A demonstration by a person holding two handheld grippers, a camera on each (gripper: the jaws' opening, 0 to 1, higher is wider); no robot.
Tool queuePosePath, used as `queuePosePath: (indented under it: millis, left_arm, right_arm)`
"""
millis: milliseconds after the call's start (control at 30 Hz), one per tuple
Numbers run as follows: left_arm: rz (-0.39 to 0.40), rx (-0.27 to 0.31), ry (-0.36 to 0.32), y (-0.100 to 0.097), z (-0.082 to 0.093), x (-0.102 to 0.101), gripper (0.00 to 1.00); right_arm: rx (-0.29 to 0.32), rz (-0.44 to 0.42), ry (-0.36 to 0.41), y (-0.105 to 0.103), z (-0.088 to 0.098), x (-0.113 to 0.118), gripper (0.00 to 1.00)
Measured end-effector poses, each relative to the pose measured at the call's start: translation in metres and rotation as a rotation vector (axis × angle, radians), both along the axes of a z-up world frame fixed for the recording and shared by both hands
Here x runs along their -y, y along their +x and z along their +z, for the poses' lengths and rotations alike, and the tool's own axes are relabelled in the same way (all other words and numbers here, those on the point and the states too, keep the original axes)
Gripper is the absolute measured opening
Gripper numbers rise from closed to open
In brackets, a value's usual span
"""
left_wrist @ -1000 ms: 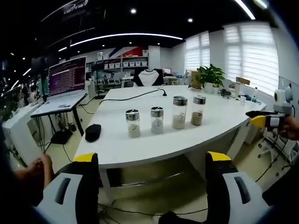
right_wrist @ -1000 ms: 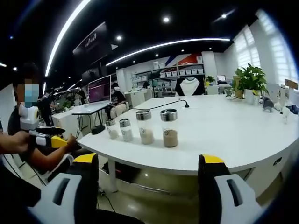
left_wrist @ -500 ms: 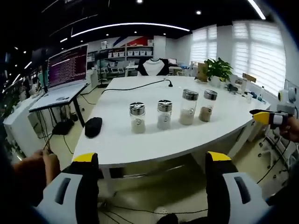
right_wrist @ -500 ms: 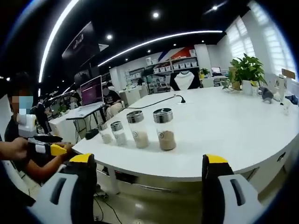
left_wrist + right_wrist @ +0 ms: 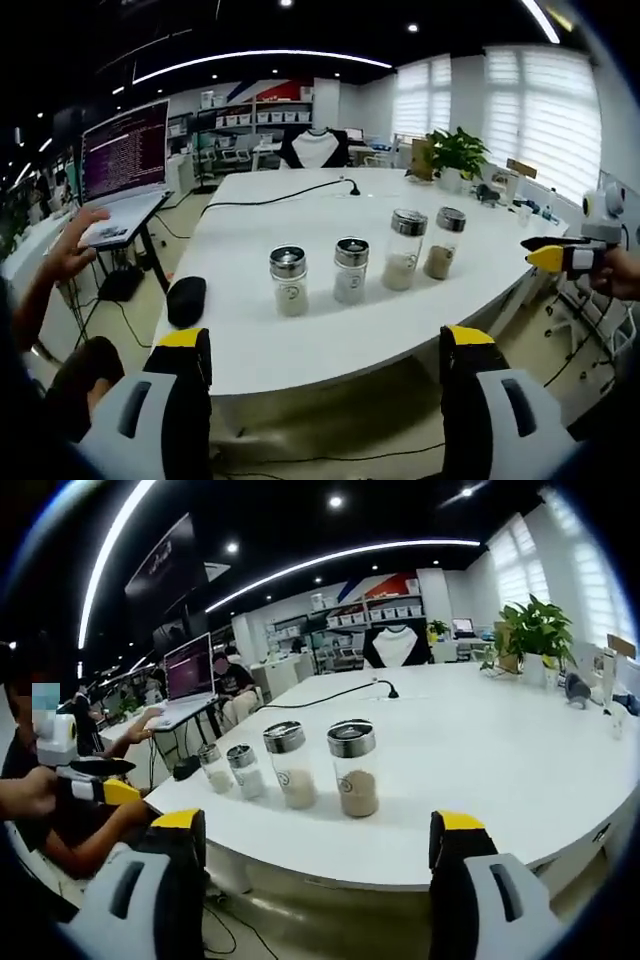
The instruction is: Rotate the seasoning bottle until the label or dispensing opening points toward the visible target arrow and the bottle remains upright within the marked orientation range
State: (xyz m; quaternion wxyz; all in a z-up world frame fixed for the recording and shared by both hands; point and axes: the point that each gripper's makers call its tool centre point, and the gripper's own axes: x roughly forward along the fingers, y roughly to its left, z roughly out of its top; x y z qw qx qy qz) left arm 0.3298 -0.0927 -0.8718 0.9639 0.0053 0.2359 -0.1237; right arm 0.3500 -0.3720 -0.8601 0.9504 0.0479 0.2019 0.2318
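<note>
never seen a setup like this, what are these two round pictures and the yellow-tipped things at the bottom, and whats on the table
Each round picture comes from a fisheye camera riding on a hand-held gripper; a person holds one in each hand. The yellow-tipped prongs rising from the bottom are that gripper's own two jaws.

In the left gripper view, the left gripper is open and empty. The right gripper shows at the right edge, in a hand. In the right gripper view, the right gripper is also open and empty.

On the white table stand four upright seasoning bottles with metal caps, in a row. A black mouse, a cable and a potted plant are there too. Nothing is held.
</note>
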Motion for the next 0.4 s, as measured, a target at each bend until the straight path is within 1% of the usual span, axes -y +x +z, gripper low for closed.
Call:
queuePosePath:
  millis: [100, 133, 167, 200, 267, 300, 333, 400]
  left_arm:
    - [0.013, 0.003, -0.003, 0.007, -0.007, -0.005, 1.0]
    - [0.015, -0.015, -0.016, 0.01, -0.013, -0.006, 1.0]
    - [0.014, -0.044, -0.029, 0.009, -0.017, -0.005, 1.0]
    - [0.014, -0.03, -0.025, 0.011, -0.014, -0.006, 1.0]
    - [0.01, -0.001, -0.012, 0.014, -0.01, -0.006, 1.0]
    - [0.004, -0.003, -0.009, 0.016, -0.011, -0.005, 1.0]
    - [-0.005, -0.015, -0.009, 0.018, -0.013, -0.004, 1.0]
    - [-0.007, -0.018, -0.012, 0.021, -0.014, -0.004, 1.0]
  right_arm:
    - [0.012, 0.013, -0.036, 0.005, -0.003, -0.002, 0.93]
    - [0.01, 0.006, -0.045, 0.009, -0.005, -0.001, 0.93]
    - [-0.013, -0.005, -0.043, 0.009, -0.007, 0.0, 0.93]
    - [-0.012, -0.003, -0.033, 0.011, -0.005, -0.002, 0.93]
    - [0.021, 0.012, -0.046, 0.015, -0.003, -0.004, 0.93]
    - [0.011, 0.014, -0.06, 0.017, -0.006, -0.004, 0.93]
    - [-0.003, 0.006, -0.057, 0.018, -0.008, -0.003, 0.93]
    - [-0.005, -0.002, -0.04, 0.02, -0.007, -0.003, 0.93]
